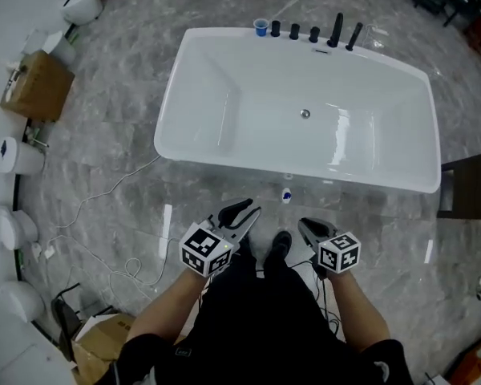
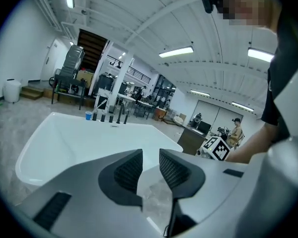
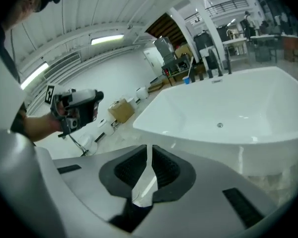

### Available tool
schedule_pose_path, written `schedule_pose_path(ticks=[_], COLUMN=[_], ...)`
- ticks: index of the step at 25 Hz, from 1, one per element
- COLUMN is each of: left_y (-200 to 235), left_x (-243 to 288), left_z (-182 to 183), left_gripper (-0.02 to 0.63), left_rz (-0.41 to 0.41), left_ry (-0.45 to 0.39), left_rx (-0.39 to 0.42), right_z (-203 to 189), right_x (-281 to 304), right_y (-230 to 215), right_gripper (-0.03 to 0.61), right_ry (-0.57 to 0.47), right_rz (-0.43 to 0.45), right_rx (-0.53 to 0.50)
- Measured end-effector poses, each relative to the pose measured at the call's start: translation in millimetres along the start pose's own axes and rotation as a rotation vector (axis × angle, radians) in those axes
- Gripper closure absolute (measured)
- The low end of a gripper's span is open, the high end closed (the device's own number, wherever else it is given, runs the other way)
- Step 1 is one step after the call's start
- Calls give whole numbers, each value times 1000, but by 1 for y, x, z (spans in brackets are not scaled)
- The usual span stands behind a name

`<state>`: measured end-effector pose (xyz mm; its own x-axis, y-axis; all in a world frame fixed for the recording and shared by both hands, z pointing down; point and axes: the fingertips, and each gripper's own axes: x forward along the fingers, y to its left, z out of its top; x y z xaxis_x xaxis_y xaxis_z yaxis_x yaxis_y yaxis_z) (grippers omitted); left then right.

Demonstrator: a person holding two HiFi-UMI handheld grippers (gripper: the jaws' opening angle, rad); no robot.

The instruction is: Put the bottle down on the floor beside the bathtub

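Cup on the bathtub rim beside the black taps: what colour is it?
Blue; the cup shows best in the head view, at the bathtub's far rim.

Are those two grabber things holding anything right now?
No, nothing is held. The left gripper and right gripper both have empty jaws; the bottle sits on the floor beside the bathtub.

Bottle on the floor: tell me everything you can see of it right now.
The bottle is small and pale with a blue top, too tiny to read label or material. Seen from above, it looks upright on the grey marbled floor, just outside the near wall of the bathtub; contact with it cannot be told. The left gripper and right gripper are apart from it.
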<state>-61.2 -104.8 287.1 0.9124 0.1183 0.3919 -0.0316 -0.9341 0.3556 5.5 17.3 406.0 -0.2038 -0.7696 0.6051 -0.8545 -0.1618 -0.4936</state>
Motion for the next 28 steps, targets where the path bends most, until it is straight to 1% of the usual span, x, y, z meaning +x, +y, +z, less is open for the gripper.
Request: schedule_pose_path(ticks=[3,5,9,12,15,18,20,22,25,28], left_y=[-7,-9,-11,-11,-13,-11,-9,-8,-11,-17], left_x=[-20,-35,-64,-84,-104,-123,-136,-147,-157,-161], left_z=[20,34,67,83,96,118,130,139,152,166], left_gripper=[508,517,528,531,534,537,538,540,540,541], left_rz=[39,76,144,184,227,277,303,323,335,325], left_ry=[-10,-22,-75,-121,-139,-169,-190,-208,-239,-266], left_rx=[27,45,63,87,120,151,170,191,220,235], right_z=[42,62,98,117,131,157,174,186,206,227], right_x=[-33,-53,-81,-92,-110,-130,-140,-147,-158,-179], right_y=[-2,3,27,44,59,70,78,87,106,125], right_gripper=[531,532,534,534,534,537,538,540,543,548], right_ry=[-103,-157,-241,-291,-338,-394,-437,-474,-516,-610], right_rz=[-41,-50,-23,-14,-14,-20,-3,18,15,-5], right_rx=[-5,-21,-91,-157,-165,-167,-186,-230,-306,-366])
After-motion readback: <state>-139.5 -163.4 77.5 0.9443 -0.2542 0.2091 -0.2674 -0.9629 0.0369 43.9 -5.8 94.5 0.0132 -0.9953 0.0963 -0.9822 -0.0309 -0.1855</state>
